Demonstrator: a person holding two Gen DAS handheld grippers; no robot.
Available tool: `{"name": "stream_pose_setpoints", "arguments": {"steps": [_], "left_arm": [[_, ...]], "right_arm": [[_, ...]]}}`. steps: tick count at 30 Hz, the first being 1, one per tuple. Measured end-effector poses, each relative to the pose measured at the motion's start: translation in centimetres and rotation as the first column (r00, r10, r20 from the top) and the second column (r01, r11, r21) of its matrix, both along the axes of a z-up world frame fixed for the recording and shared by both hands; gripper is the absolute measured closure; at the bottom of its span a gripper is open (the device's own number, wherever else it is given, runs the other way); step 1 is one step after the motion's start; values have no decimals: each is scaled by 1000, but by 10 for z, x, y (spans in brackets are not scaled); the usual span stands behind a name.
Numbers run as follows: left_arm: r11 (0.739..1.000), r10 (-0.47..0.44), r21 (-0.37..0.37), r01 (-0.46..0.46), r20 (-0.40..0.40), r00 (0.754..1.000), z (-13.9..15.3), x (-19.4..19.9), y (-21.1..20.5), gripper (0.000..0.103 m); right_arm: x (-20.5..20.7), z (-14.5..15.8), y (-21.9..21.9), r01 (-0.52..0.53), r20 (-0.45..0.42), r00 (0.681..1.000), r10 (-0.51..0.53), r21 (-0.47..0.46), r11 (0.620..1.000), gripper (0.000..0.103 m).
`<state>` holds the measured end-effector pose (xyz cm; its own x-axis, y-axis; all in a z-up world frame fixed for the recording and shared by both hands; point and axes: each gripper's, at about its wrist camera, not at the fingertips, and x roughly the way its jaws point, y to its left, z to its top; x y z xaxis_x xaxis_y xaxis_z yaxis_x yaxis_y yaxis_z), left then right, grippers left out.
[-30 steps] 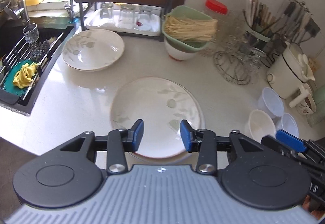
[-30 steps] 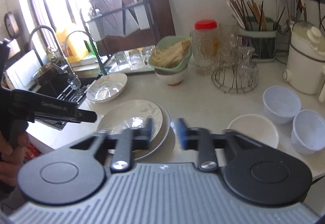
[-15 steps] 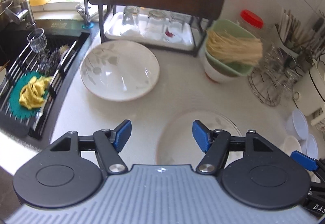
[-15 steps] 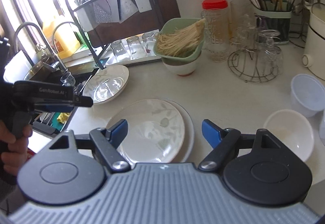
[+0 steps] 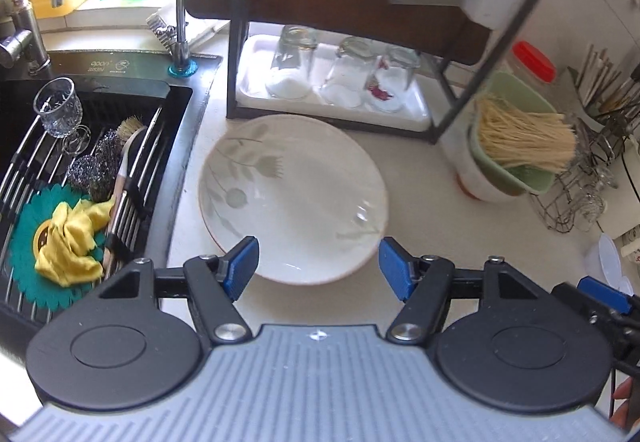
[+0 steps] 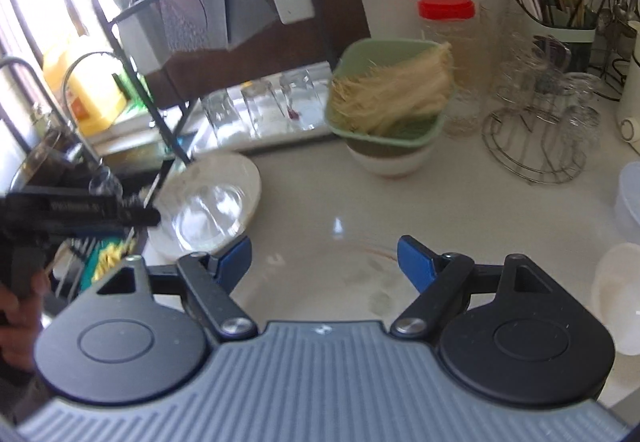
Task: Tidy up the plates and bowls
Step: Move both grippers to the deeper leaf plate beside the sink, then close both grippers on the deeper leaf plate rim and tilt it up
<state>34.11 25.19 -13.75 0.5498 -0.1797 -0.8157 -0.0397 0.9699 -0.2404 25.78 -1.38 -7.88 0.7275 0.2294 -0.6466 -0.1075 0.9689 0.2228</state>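
Plates were the business: a shallow leaf-patterned plate [image 5: 294,197] lay flat on the pale desk [image 5: 420,234] at the centre of the left wrist frame, just in front of the black rack [image 5: 448,113] with its upturned glasses [image 5: 294,61], and beside the sink [image 5: 80,161] at the left. The left tongs [image 5: 318,268] were spread wide, holding nothing, their blue tips level with the plate's near rim on either side. In the right wrist frame the right tongs [image 6: 324,262] were likewise spread and empty, hovering over a second plate [image 6: 360,278] low in the centre, blurred and partly hidden. A green bowl [image 6: 388,97] of pale noodles sat stacked in a white bowl [image 6: 390,159] at upper centre. A small white bowl [image 6: 618,290] stood at the right edge.
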Motion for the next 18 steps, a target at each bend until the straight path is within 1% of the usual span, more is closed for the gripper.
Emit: {"name": "stream_pose_setpoints", "arguments": {"steps": [3,7,18], "left_arm": [[999,-31,9,31,-8,999,-4,18,9,32],[998,-63,20,64,-10,998,-9,38,18,32],[998,-55,8,55,-37,998,-32,67,50,32]], "right_arm": [[10,3,15,19,-1,1000,-19,25,1000,22],[17,-1,29,34,-8,999,-34,-10,999,22],[51,-31,45,88,-95,992,-81,67,994,22]]}}
